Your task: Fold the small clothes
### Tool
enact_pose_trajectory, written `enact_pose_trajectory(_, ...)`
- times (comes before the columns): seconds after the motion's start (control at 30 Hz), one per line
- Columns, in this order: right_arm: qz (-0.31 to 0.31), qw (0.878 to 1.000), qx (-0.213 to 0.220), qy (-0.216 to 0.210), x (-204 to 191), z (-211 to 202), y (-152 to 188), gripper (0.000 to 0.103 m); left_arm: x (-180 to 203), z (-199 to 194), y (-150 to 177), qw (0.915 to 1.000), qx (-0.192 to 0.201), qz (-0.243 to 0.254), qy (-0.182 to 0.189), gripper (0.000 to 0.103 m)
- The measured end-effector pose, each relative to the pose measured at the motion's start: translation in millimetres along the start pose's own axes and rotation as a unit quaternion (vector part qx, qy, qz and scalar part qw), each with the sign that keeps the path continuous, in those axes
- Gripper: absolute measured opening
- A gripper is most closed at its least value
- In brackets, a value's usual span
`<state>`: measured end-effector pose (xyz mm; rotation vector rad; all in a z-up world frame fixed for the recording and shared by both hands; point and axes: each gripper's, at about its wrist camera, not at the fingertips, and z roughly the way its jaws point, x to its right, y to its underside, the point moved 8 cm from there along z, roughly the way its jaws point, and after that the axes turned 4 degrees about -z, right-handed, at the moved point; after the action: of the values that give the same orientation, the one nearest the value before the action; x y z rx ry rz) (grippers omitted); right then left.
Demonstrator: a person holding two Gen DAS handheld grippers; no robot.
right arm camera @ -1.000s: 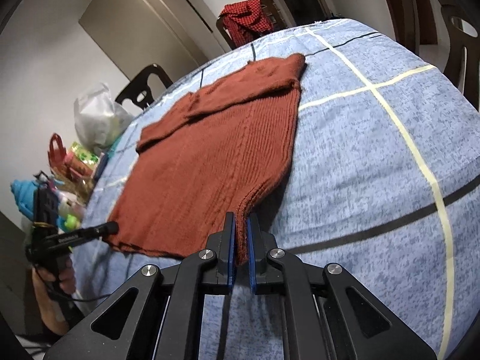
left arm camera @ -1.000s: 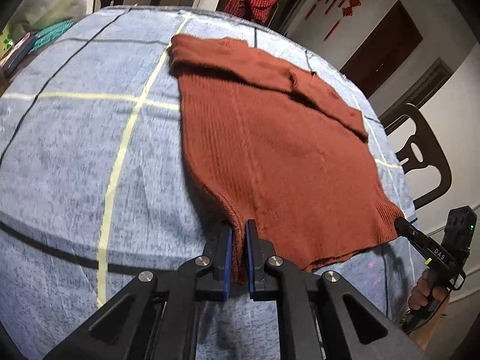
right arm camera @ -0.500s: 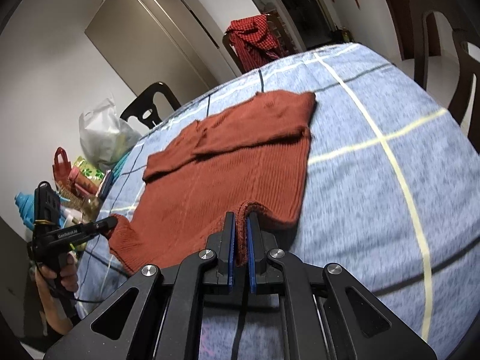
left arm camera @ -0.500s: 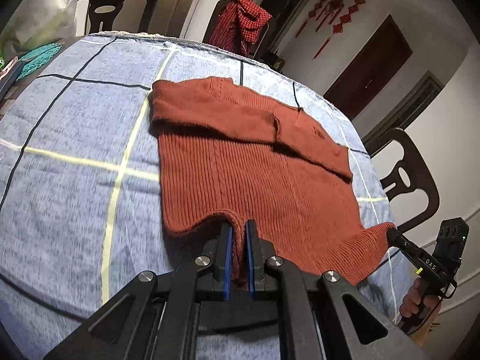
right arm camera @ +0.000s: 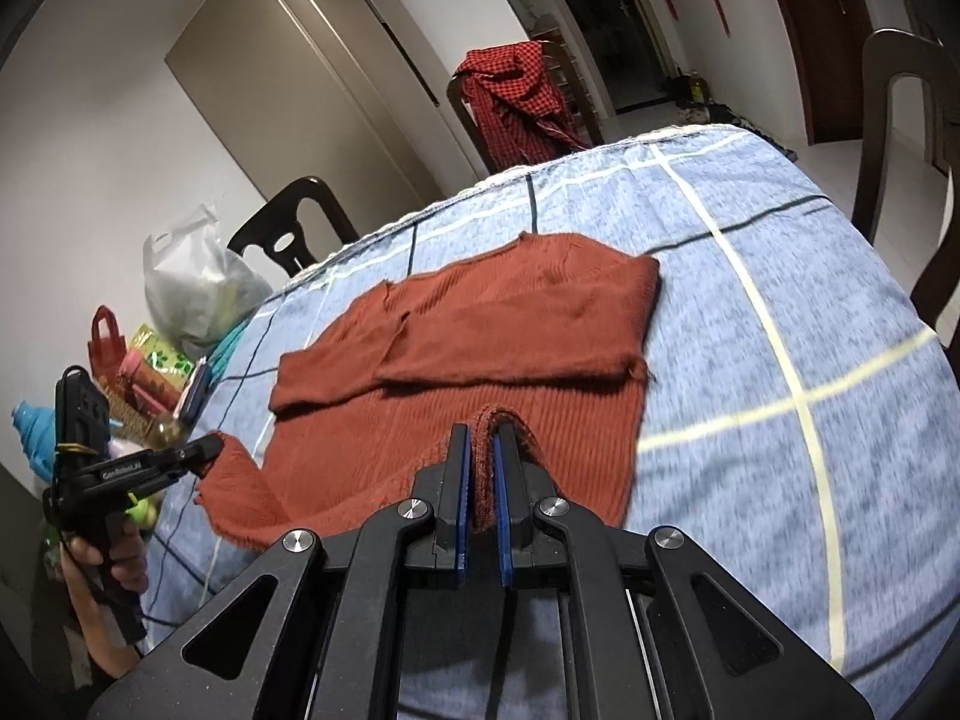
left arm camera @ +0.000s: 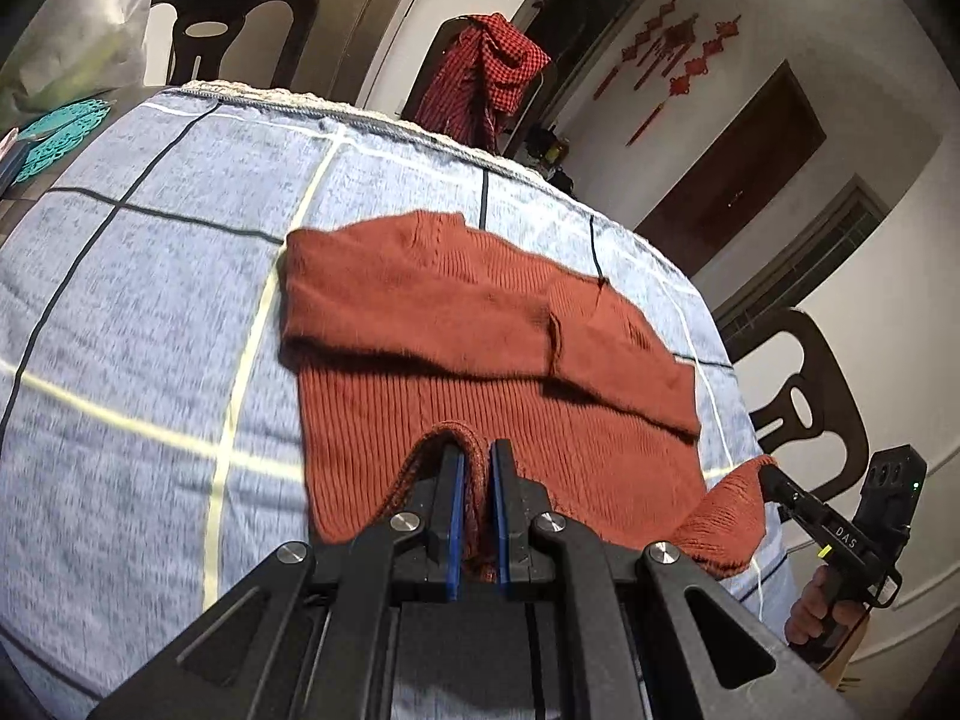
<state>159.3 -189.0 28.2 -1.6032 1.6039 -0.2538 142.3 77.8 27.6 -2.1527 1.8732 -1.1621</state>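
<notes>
Blue checked cloth point(left arm camera: 150, 324) with pale and dark lines over the table. Dark chair point(left arm camera: 228, 30) behind the far edge, red checked garment point(left arm camera: 486, 78) draped over a second chair. Another dark chair point(left arm camera: 804, 396) at the right side. Red hanging ornaments point(left arm camera: 678, 66) on the wall beside a dark door point(left arm camera: 744, 174). White plastic bag point(right arm camera: 198, 282), red bag point(right arm camera: 108, 342), teal mat point(left arm camera: 60, 132) off the left end.

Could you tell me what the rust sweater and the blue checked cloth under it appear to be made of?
The sweater looks like a soft ribbed knit, wool or acrylic: vertical ribs, matte fuzzy surface. The cloth looks like woven cotton or a blend: flat, matte, heathered blue with printed lines. Neither fibre is certain.
</notes>
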Motion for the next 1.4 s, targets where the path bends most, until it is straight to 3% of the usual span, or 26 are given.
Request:
enact_pose_trajectory(0.67,0.007,0.999,0.018,0.033,13,35,-69,0.007,6,34,-74,0.9997,0.018,-0.015,-0.004,0.01)
enact_pose_trajectory(1.27,0.012,0.998,-0.009,0.061,28,85,-112,0.007,0,72,-131,0.9986,0.022,-0.028,-0.039,0.01)
enact_pose_trajectory(1.4,0.013,0.997,-0.022,0.068,32,99,-114,0.007,4,82,-133,0.9987,0.007,-0.013,-0.049,0.01)
